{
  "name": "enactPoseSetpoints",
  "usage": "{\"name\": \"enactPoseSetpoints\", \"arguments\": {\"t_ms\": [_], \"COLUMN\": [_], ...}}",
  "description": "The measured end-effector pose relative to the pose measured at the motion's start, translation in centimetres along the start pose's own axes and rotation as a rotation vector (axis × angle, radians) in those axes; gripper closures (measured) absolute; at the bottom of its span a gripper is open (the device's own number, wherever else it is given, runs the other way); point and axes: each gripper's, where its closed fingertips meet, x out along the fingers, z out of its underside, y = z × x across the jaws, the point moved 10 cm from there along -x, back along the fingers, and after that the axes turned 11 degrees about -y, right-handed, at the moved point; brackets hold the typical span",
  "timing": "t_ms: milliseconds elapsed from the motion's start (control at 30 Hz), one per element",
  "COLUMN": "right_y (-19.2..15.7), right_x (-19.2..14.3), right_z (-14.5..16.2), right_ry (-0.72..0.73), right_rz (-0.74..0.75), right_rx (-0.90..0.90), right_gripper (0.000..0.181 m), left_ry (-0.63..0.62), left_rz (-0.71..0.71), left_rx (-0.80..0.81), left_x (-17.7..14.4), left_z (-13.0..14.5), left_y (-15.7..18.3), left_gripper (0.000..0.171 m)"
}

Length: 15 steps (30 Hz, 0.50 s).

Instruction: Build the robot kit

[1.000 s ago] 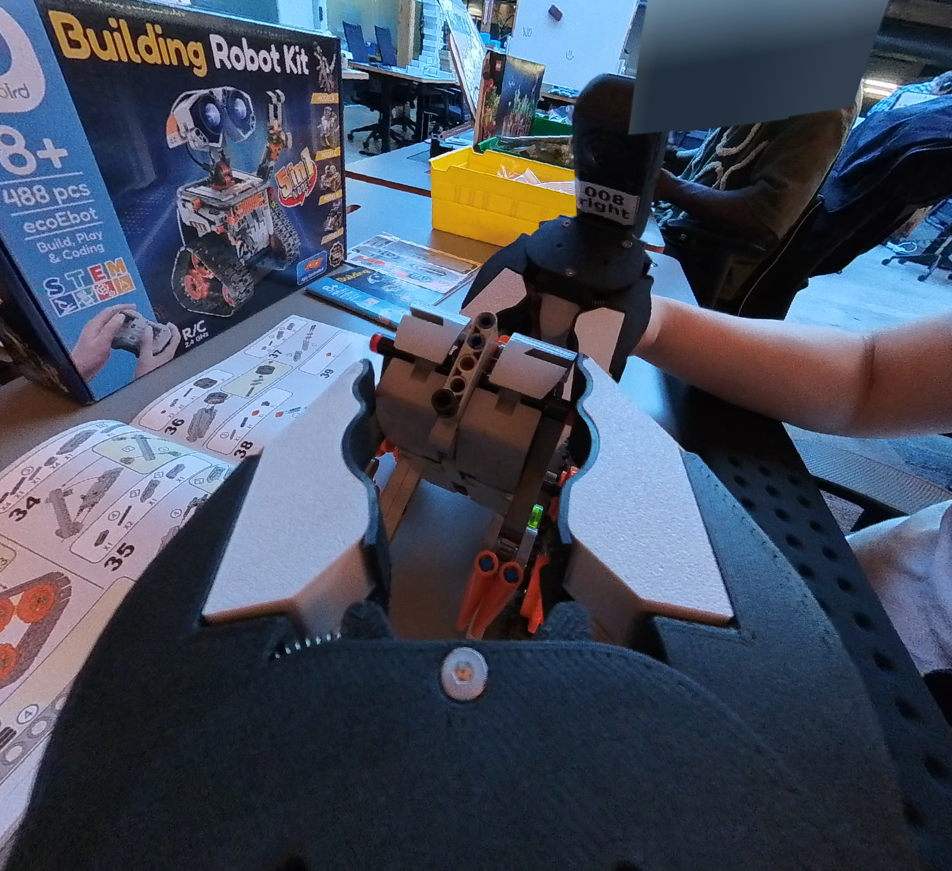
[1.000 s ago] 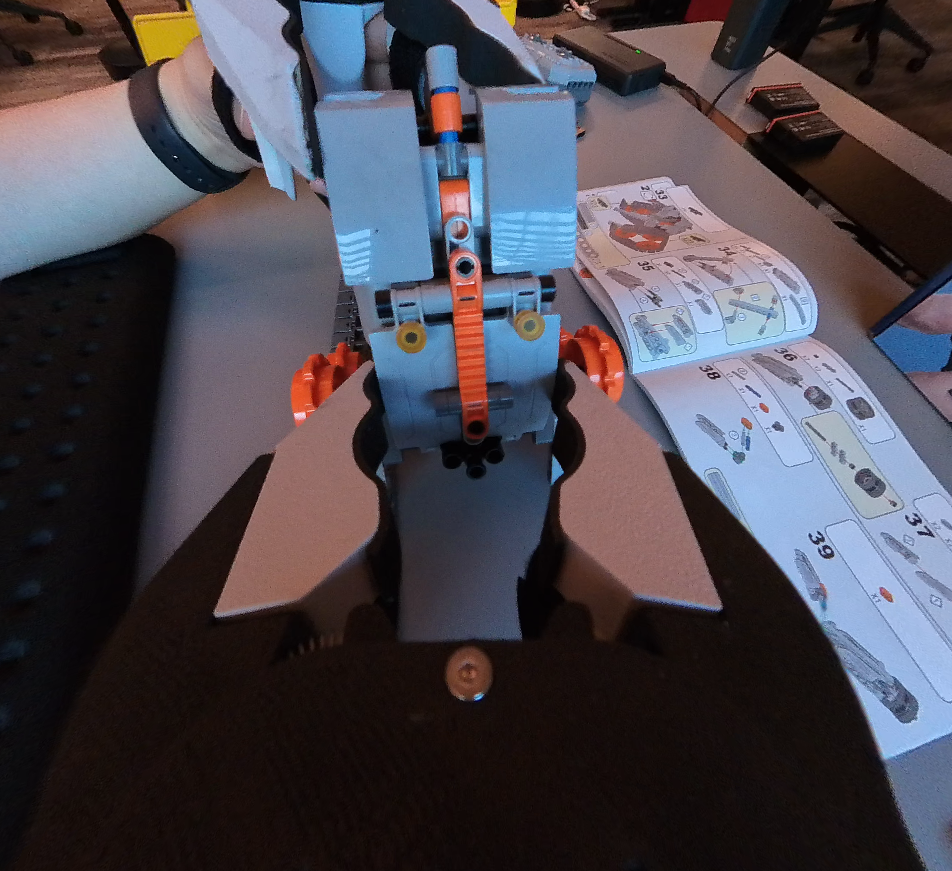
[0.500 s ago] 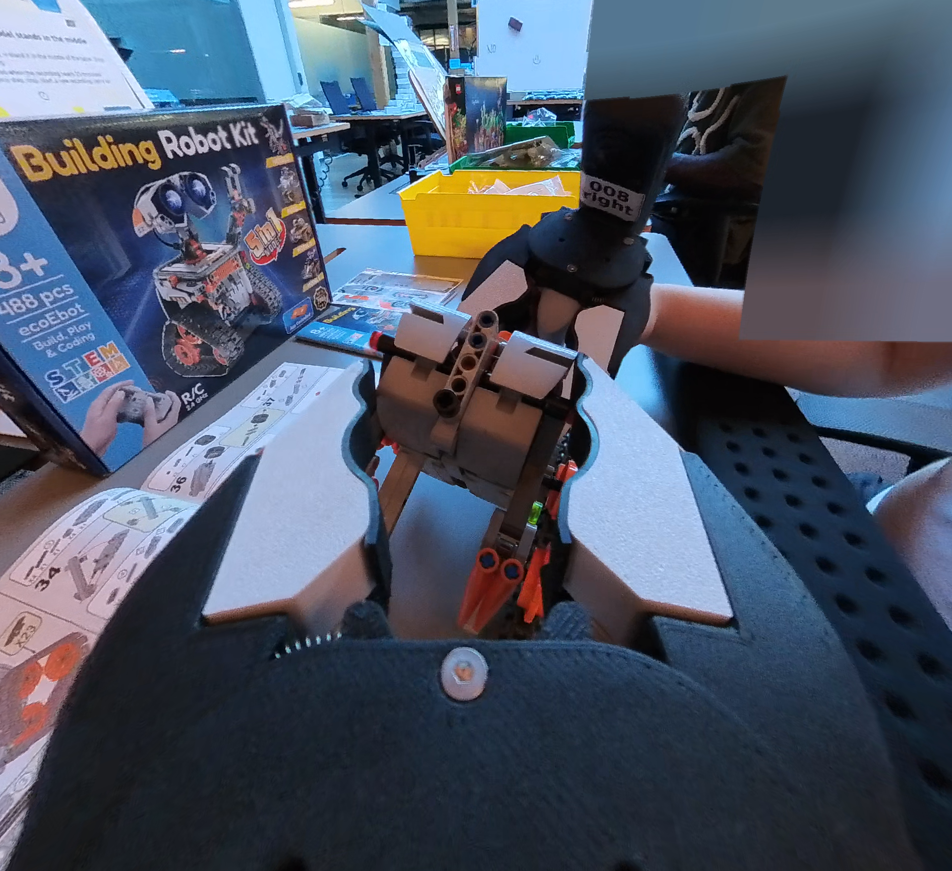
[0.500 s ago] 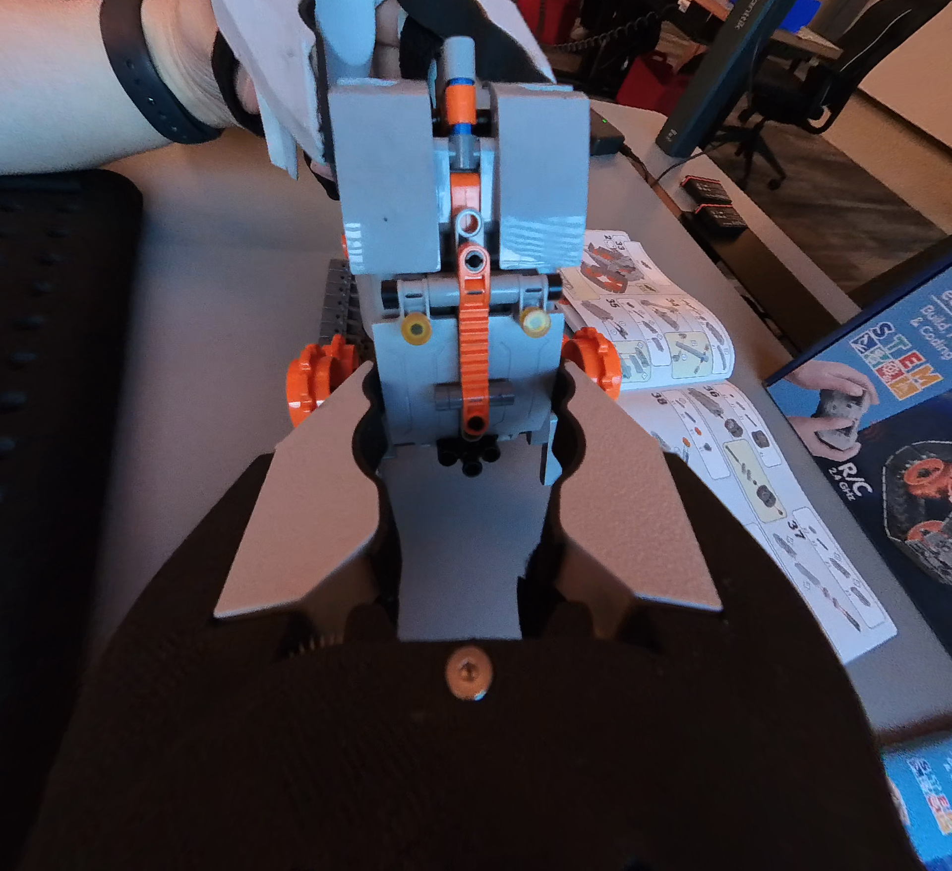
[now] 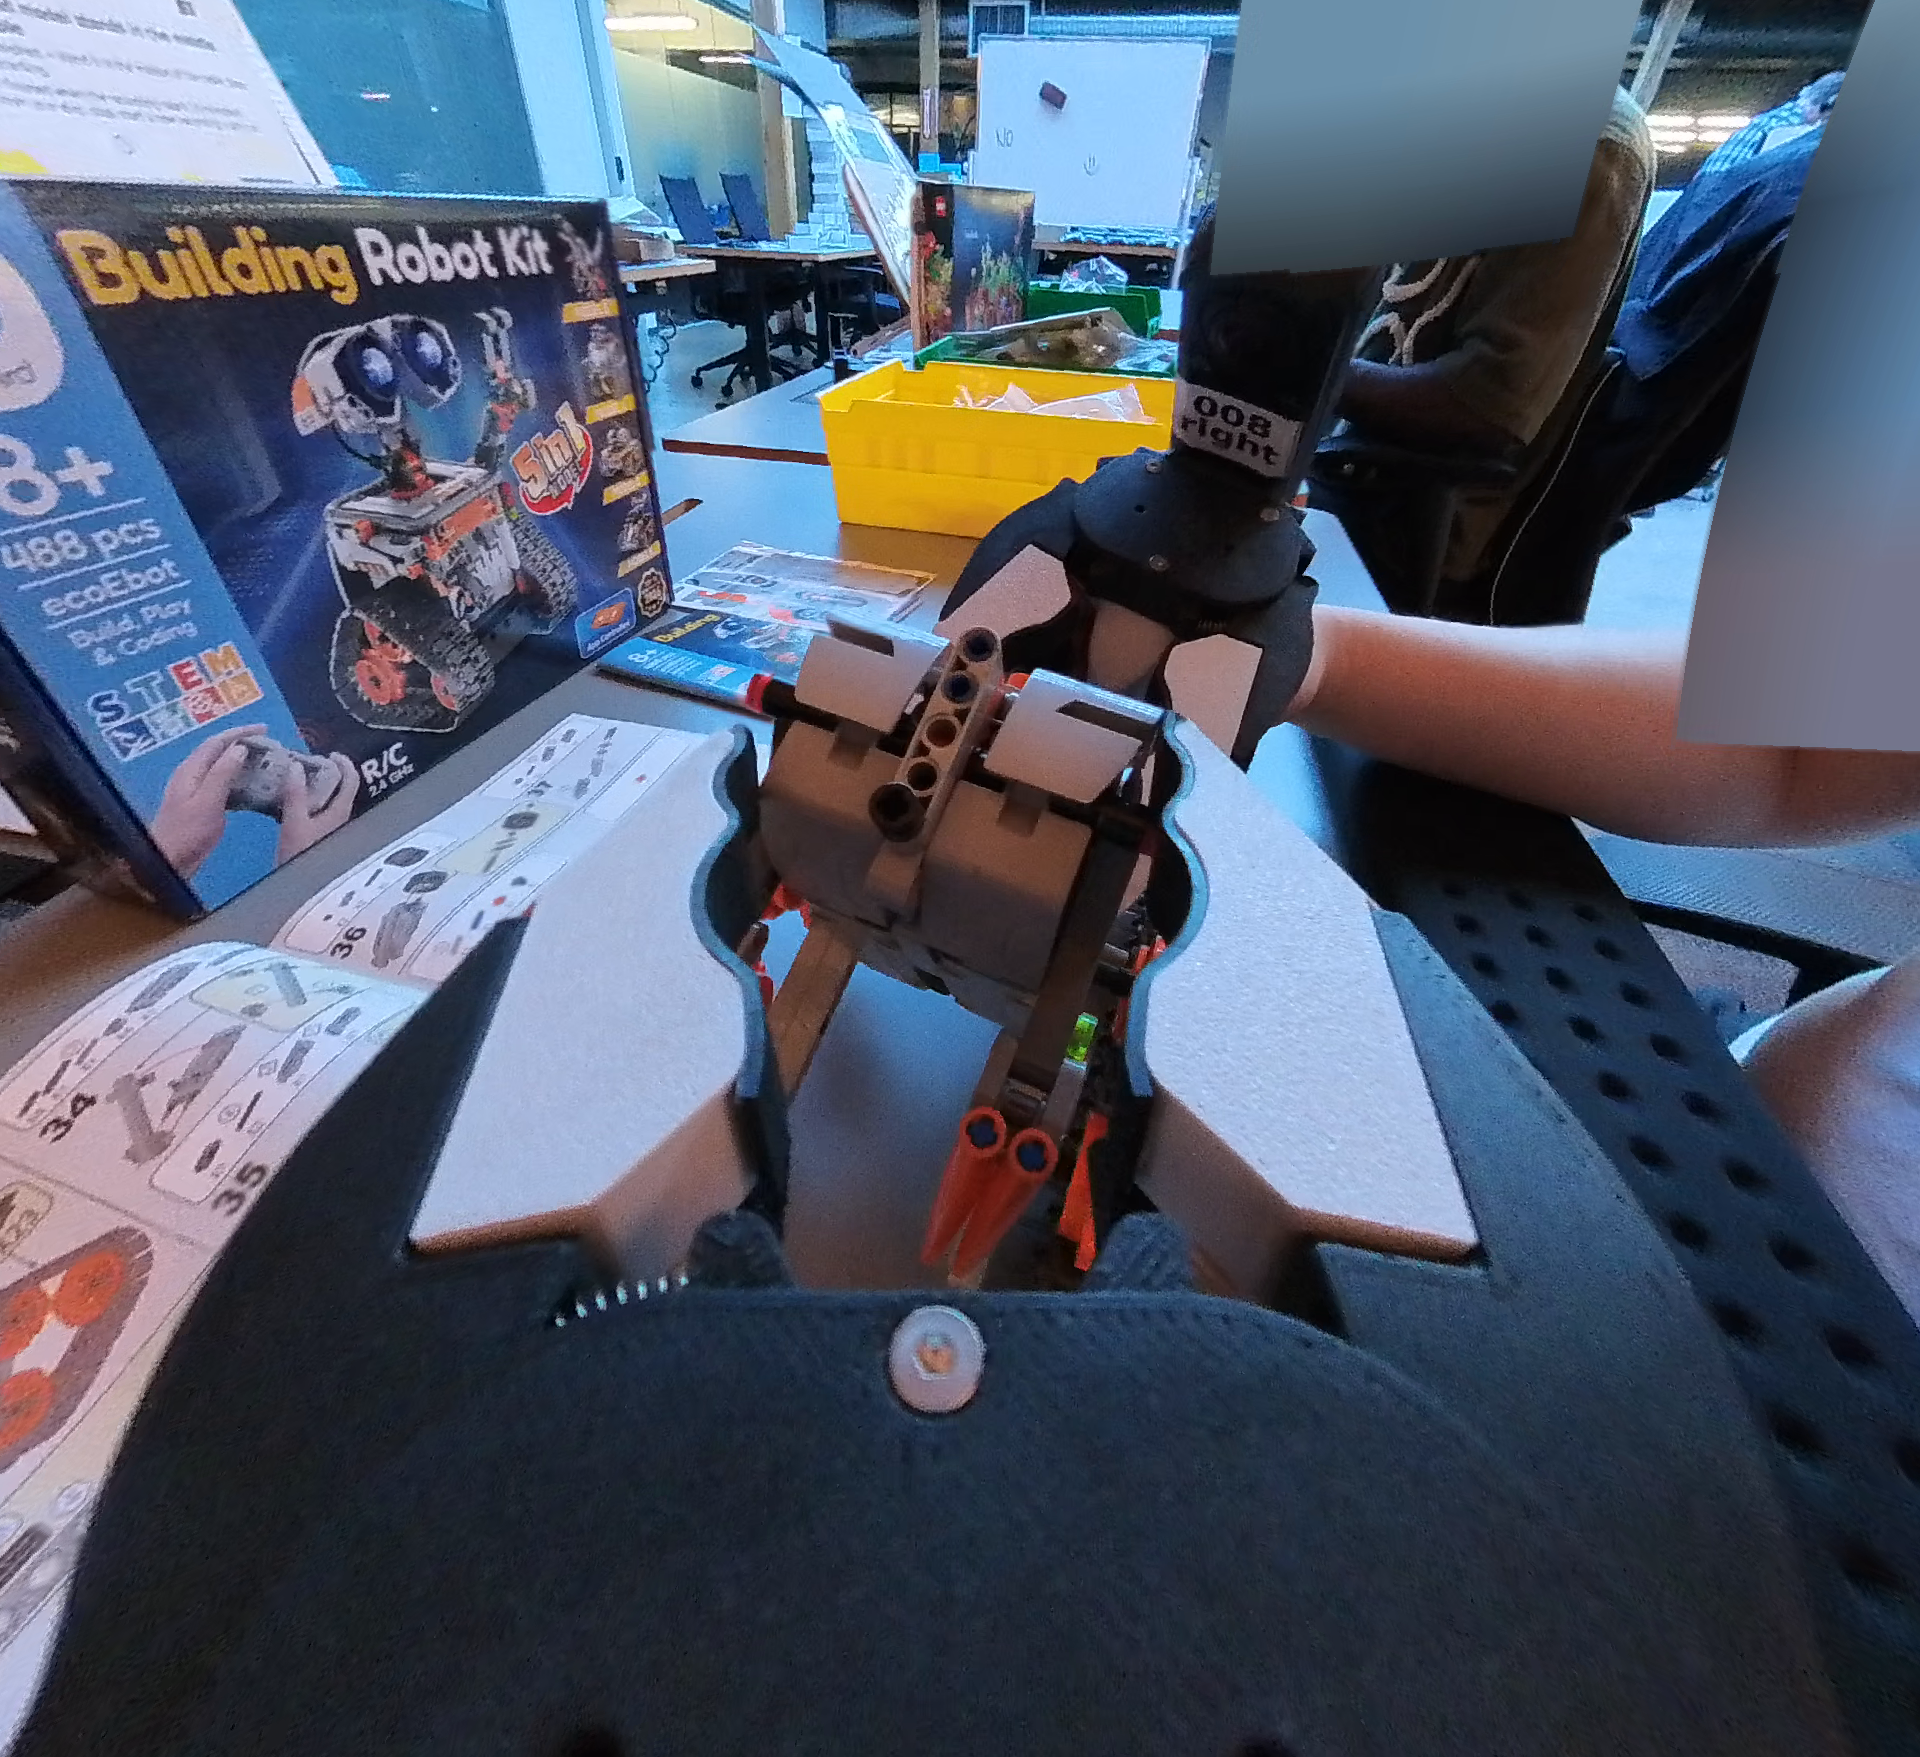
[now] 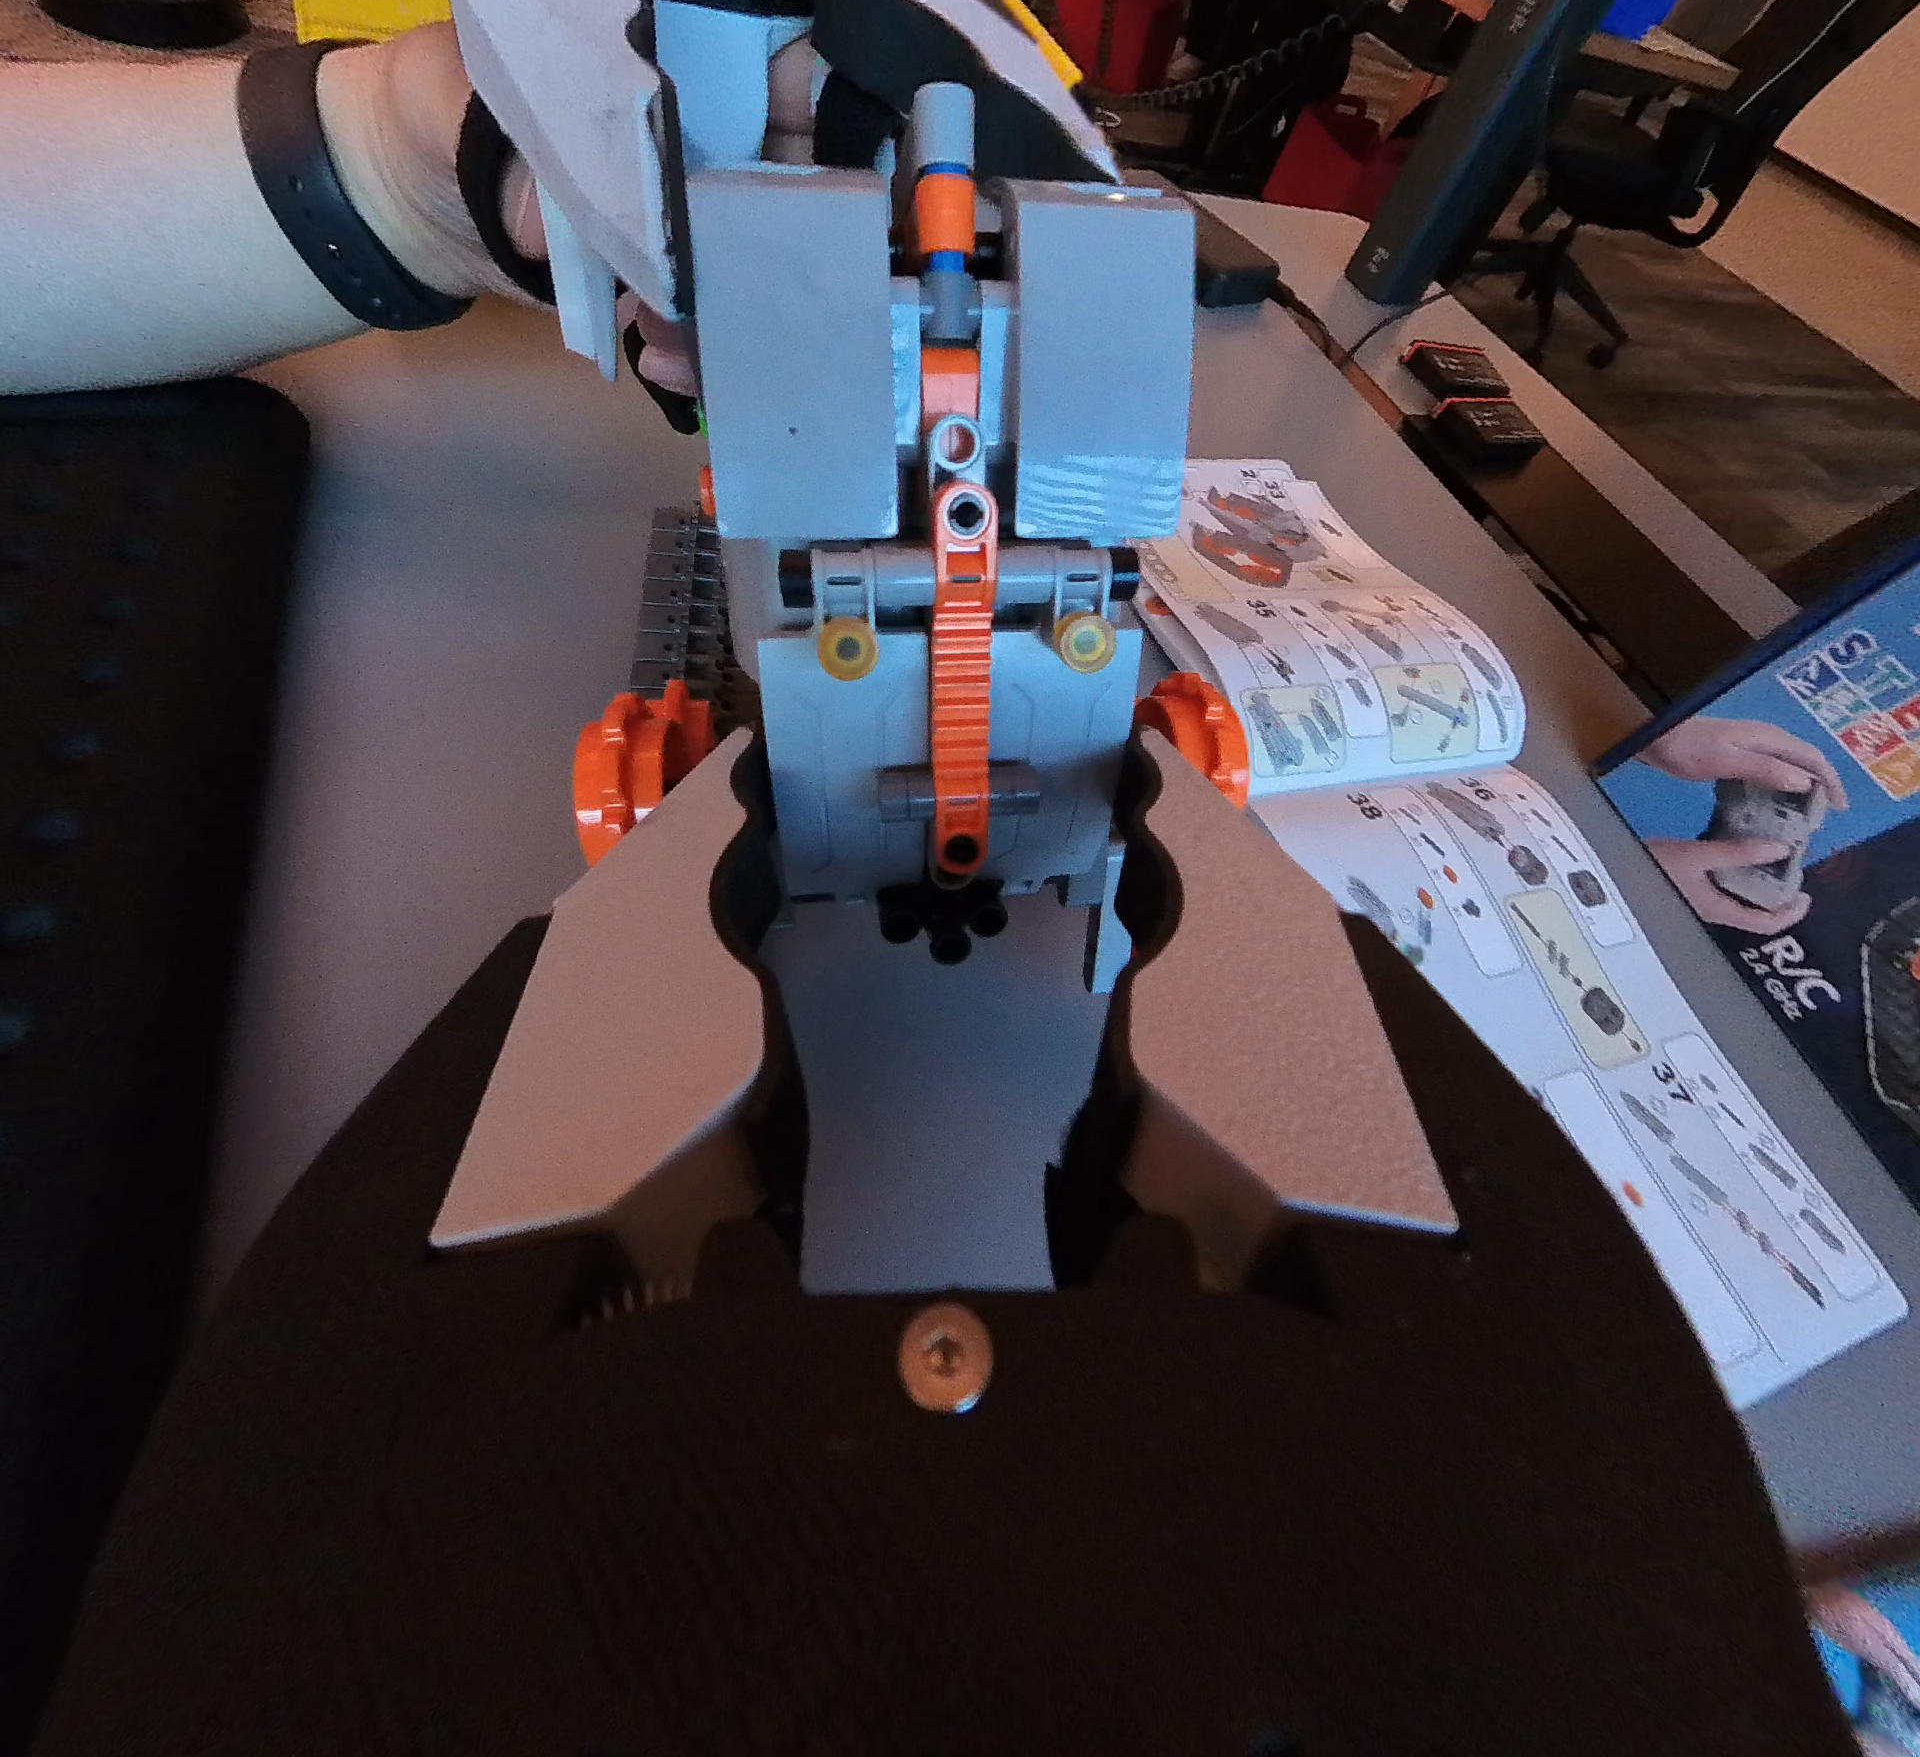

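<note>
Grip is shared: your left hand-held gripper (image 5: 951, 876) clamps one end of the toy robot (image 5: 935, 834), your right hand-held gripper (image 6: 940, 866) the opposite end. That steadies the model above the worktop (image 6: 436, 585), beside the manual (image 6: 1455, 876).

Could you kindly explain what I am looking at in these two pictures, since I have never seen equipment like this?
These are two handheld grippers, each with a camera looking along its two fingers. A person holds one in each hand. The left wrist view shows the left gripper closed on a grey and orange brick-built robot model, with the right gripper gripping it from the far side. The right wrist view shows the same model from the right gripper. On the grey table lie an open instruction booklet and the kit's blue box; a yellow bin sits farther back.
</note>
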Motion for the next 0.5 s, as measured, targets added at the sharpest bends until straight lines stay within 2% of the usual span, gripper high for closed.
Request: {"name": "enactPoseSetpoints", "arguments": {"t_ms": [500], "right_y": [0.19], "right_x": [1.13], "right_z": [0.1], "right_ry": [0.017], "right_rz": [-0.011], "right_rx": [-0.017], "right_gripper": [0.115], "left_ry": [0.052], "left_rz": [-0.004], "left_rx": [-0.056], "left_x": [-0.57], "left_z": [0.6], "left_y": [-0.78], "left_gripper": [0.099]}}
